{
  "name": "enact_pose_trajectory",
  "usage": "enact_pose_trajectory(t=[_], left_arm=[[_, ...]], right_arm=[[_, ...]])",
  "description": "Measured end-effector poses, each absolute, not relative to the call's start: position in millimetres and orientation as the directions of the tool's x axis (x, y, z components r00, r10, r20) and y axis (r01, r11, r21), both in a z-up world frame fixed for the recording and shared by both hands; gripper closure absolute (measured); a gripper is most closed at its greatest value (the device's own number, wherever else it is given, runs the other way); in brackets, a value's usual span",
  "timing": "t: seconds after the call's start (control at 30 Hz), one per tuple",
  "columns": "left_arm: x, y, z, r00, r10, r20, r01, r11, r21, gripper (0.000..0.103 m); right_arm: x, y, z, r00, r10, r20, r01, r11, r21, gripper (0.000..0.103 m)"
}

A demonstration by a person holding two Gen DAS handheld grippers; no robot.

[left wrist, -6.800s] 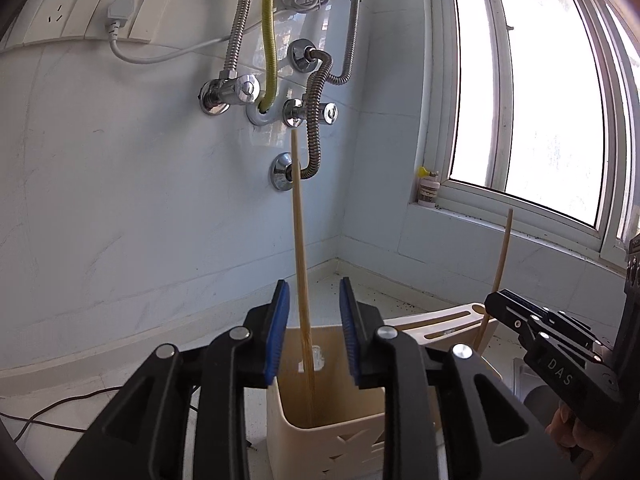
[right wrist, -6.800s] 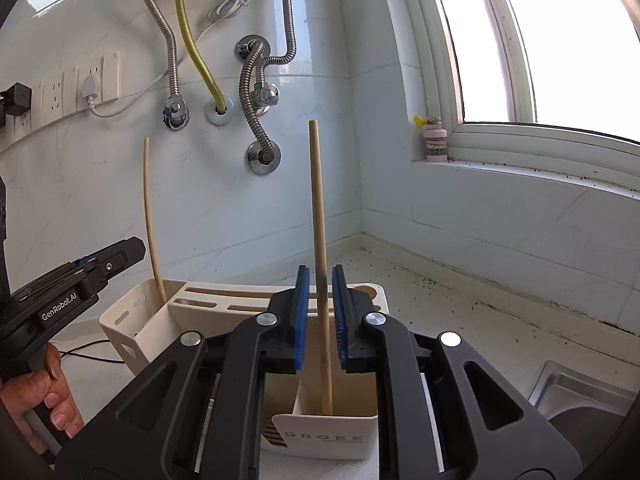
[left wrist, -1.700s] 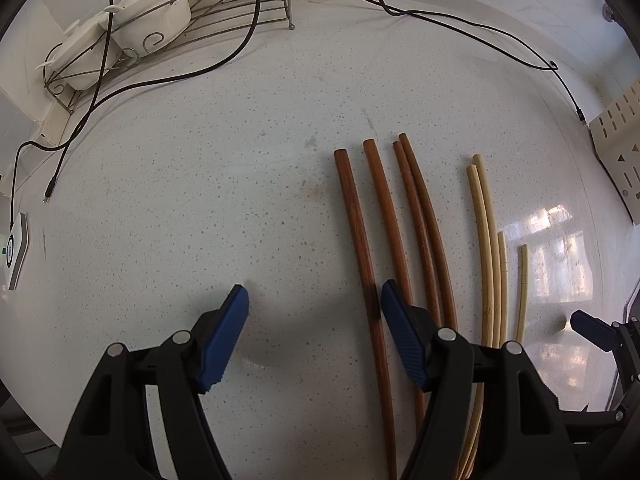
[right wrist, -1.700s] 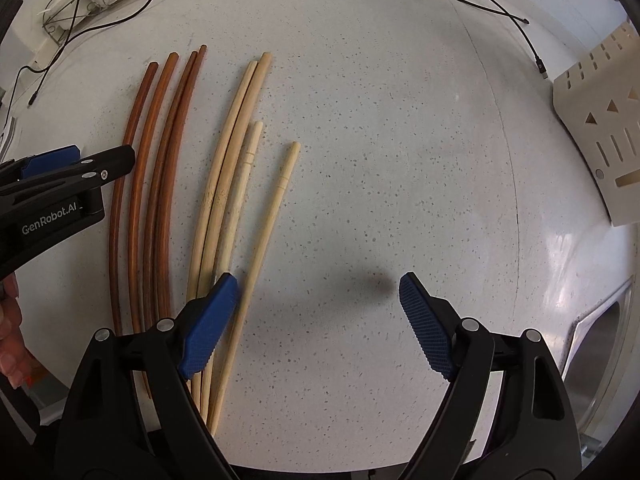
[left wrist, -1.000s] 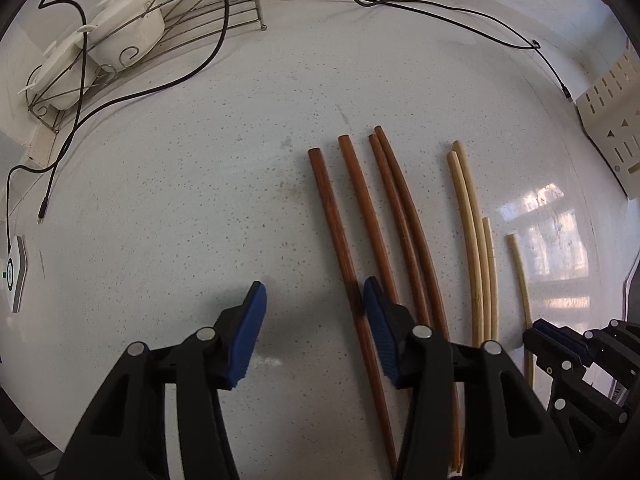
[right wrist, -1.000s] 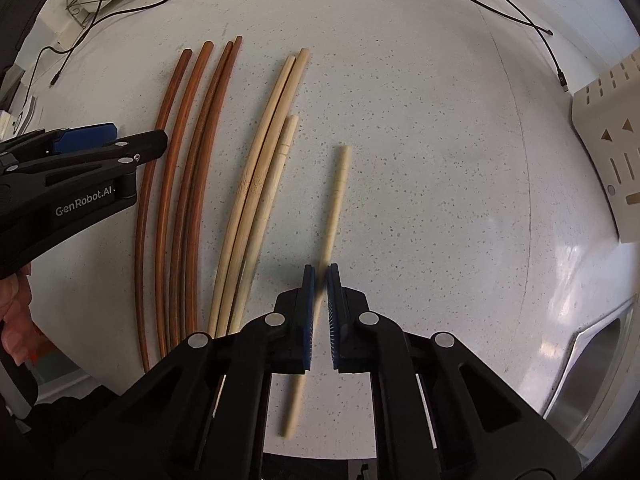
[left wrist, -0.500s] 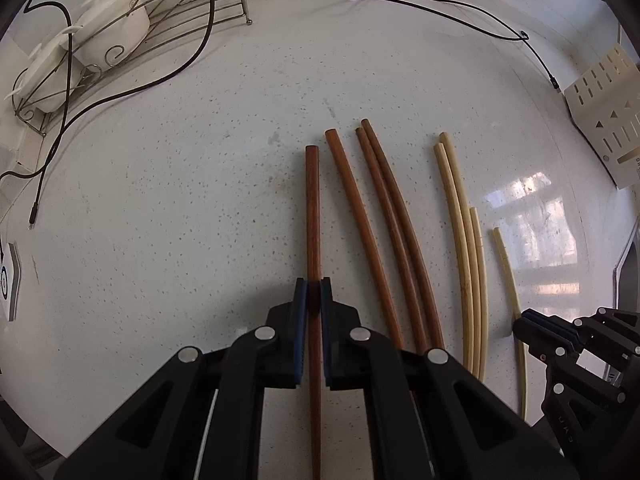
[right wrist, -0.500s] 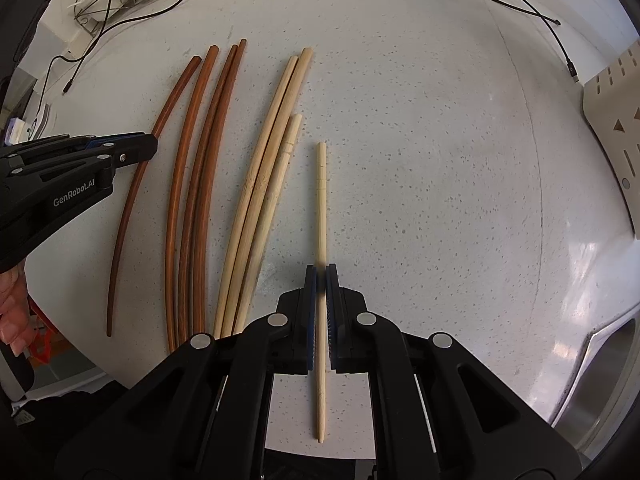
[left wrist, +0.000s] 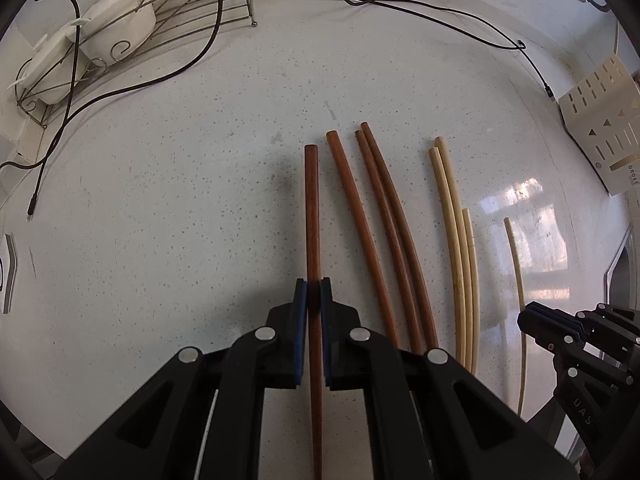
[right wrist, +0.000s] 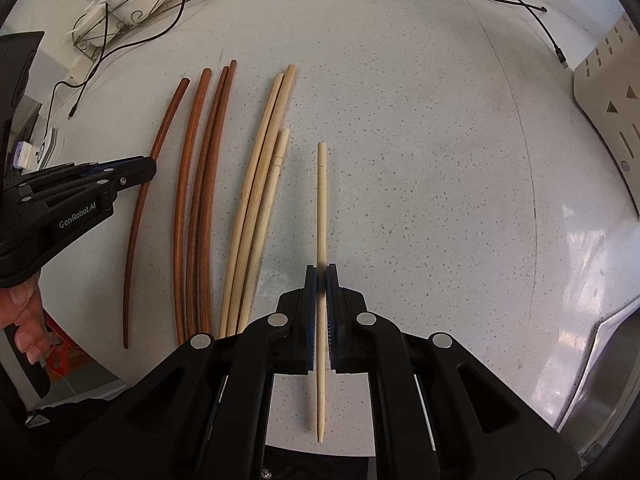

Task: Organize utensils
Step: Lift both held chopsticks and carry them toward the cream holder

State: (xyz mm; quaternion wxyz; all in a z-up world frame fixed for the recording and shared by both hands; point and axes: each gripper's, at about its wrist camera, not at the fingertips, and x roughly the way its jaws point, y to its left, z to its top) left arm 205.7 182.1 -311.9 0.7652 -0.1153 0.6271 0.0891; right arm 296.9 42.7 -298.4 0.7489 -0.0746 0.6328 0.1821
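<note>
My left gripper (left wrist: 313,296) is shut on a dark brown chopstick (left wrist: 312,216), which runs straight ahead between the blue pads over the white speckled counter (left wrist: 180,208). Three more brown chopsticks (left wrist: 384,220) lie just right of it, then three pale bamboo ones (left wrist: 456,248). My right gripper (right wrist: 321,280) is shut on a single pale bamboo chopstick (right wrist: 321,200), held apart from the pale group (right wrist: 260,184) and the brown ones (right wrist: 196,200). The left gripper (right wrist: 132,174) shows at the left of the right wrist view, with a hand below it.
A cream utensil holder (left wrist: 596,124) stands at the far right, also at the edge of the right wrist view (right wrist: 608,92). A wire rack (left wrist: 168,8) with white lidded pots sits at the back left. Black cables (left wrist: 440,16) cross the counter's back. A steel sink rim (right wrist: 600,352) lies right.
The left jaws closed on the leftmost brown chopstick and pulled it away from its neighbours. The right gripper, with the pale chopstick clamped, has shifted it slightly off the pale group.
</note>
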Motion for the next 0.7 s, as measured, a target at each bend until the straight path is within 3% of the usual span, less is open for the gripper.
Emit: enact_pose_trajectory(t=[0.7], left_arm=[[213, 176, -258, 0.308, 0.019, -0.951, -0.247, 0.967, -0.061, 0.097]], right_arm=[[309, 8, -261, 0.269, 0.246, -0.931, -0.276, 0.946, 0.170, 0.099]])
